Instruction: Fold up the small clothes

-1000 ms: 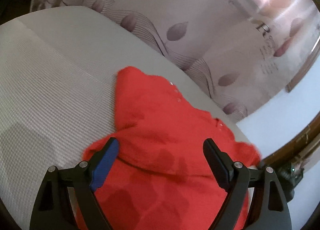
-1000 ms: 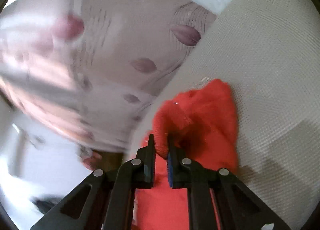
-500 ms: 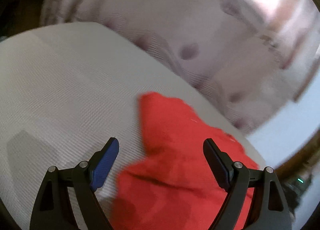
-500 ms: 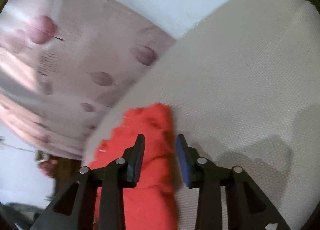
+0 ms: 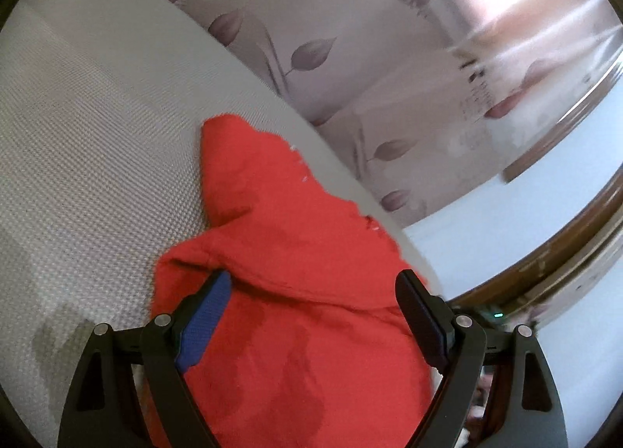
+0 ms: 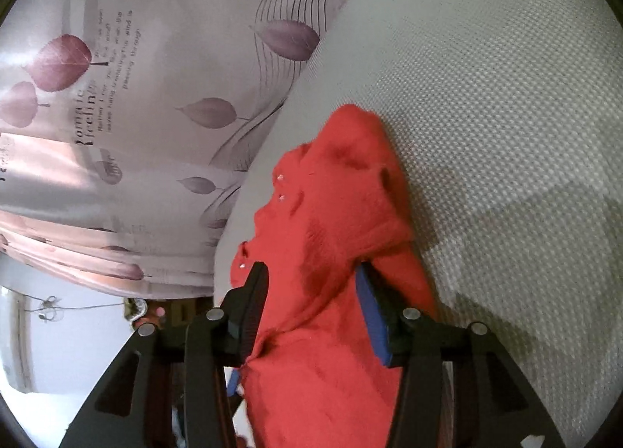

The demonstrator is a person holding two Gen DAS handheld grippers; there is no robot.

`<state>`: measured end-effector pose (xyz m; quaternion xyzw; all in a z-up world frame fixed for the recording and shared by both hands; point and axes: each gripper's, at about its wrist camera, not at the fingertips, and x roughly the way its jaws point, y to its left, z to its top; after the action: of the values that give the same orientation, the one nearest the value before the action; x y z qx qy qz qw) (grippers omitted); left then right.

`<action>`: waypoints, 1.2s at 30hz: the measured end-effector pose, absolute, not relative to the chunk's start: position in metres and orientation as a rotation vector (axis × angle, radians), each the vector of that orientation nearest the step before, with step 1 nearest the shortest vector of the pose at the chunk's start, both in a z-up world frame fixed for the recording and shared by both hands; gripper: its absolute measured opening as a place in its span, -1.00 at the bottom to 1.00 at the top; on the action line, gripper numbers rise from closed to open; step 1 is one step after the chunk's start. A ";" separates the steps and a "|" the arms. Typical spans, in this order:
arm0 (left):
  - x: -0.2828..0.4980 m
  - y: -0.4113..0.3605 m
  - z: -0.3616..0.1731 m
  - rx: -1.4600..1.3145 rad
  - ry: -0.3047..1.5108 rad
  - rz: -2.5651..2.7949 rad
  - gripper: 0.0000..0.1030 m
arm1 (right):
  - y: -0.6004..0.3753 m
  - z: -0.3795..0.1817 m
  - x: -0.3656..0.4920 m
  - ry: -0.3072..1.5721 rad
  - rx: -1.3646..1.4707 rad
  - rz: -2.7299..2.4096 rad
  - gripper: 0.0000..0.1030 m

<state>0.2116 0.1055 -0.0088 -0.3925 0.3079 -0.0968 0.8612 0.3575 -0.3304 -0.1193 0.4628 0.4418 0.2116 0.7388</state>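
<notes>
A small red knit garment (image 5: pixel 288 253) lies bunched near the edge of a grey textured mat (image 5: pixel 85 144). A fold runs across it and small white buttons show along its far edge. My left gripper (image 5: pixel 311 292) is open wide, its fingers straddling the garment's near part just above it. In the right wrist view the same red garment (image 6: pixel 335 222) lies along the edge of the mat (image 6: pixel 486 97). My right gripper (image 6: pixel 311 284) is open, with the garment between its fingers, not clamped.
A pinkish curtain with leaf prints (image 5: pixel 389 58) hangs behind the mat's edge and also shows in the right wrist view (image 6: pixel 136 117). A brown wooden frame (image 5: pixel 564 253) and pale wall lie to the right. The mat extends to the left.
My right gripper was shut on a fold of the red garment, then let go and opened wider. My left gripper stayed open, swung away and came back over the garment.
</notes>
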 end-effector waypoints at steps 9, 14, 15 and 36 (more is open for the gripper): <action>0.220 0.095 -0.020 -0.853 0.816 -0.268 0.67 | -0.309 -0.122 0.360 0.947 0.939 0.552 -0.79; 0.238 0.094 -0.018 -0.832 0.774 -0.220 0.67 | -0.308 -0.128 0.357 0.948 0.935 0.565 -0.78; 0.245 0.095 -0.018 -0.832 0.770 -0.209 0.67 | -0.308 -0.128 0.357 0.949 0.929 0.564 -0.78; 0.236 0.116 -0.018 -0.662 0.630 0.175 -0.64 | -0.332 -0.133 0.352 0.883 1.095 0.595 -0.46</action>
<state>0.2365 0.1158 -0.0180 -0.3194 0.3037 0.0842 0.8937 0.3519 -0.3316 -0.1334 0.4957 0.3998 0.2693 0.7224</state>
